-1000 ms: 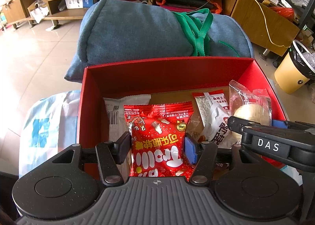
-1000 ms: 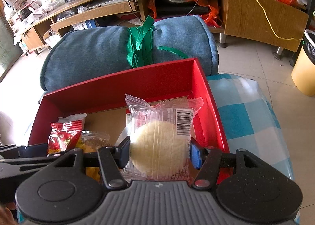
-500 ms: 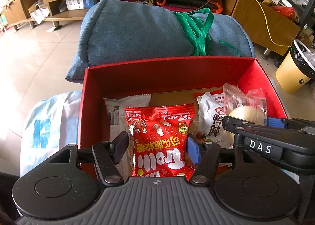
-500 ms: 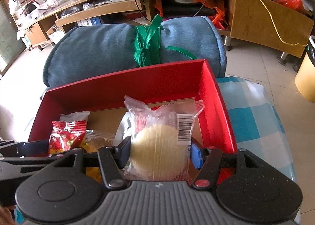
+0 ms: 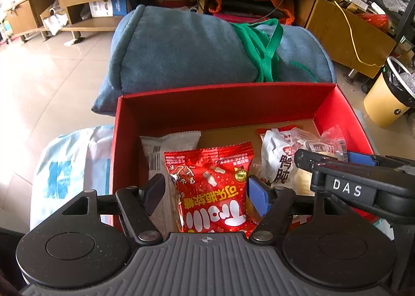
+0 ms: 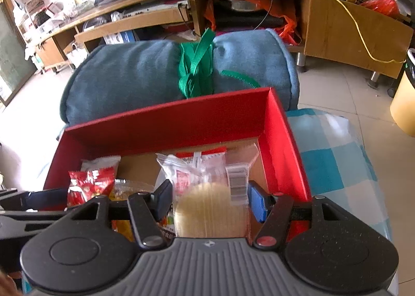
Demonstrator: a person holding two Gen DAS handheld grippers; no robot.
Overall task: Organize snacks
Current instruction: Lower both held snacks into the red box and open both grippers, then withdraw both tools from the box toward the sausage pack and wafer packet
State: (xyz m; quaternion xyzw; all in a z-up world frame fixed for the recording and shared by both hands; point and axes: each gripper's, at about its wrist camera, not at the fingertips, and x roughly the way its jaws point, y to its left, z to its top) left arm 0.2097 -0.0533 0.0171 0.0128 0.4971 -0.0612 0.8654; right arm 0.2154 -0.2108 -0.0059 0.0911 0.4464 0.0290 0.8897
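Both grippers are down inside the red box [image 5: 233, 109] right now. The left gripper [image 5: 205, 192] has its fingers spreading apart, and the red candy bag [image 5: 210, 187] sits between them. The black finger on one side has a clear gap to the bag; the blue pad on the other side is just beside its edge, so nothing's really pinching it. Beyond that bag, toward the box's far wall, there's a white packet [image 5: 168, 145], and off past the blue pad lies a white and red pouch [image 5: 277, 158].

The right gripper [image 6: 207, 200] is at a medium width with its fingers pressed against both sides of a clear-wrapped round cake [image 6: 207, 208], so that one's held. It's low in the box, close to the red side wall. Out past the black finger you can see the red candy bag and a yellowish wrapper [image 6: 132, 189].

Behind the box is a rolled blue blanket [image 5: 186, 47] tied with green strap [image 5: 262, 47].
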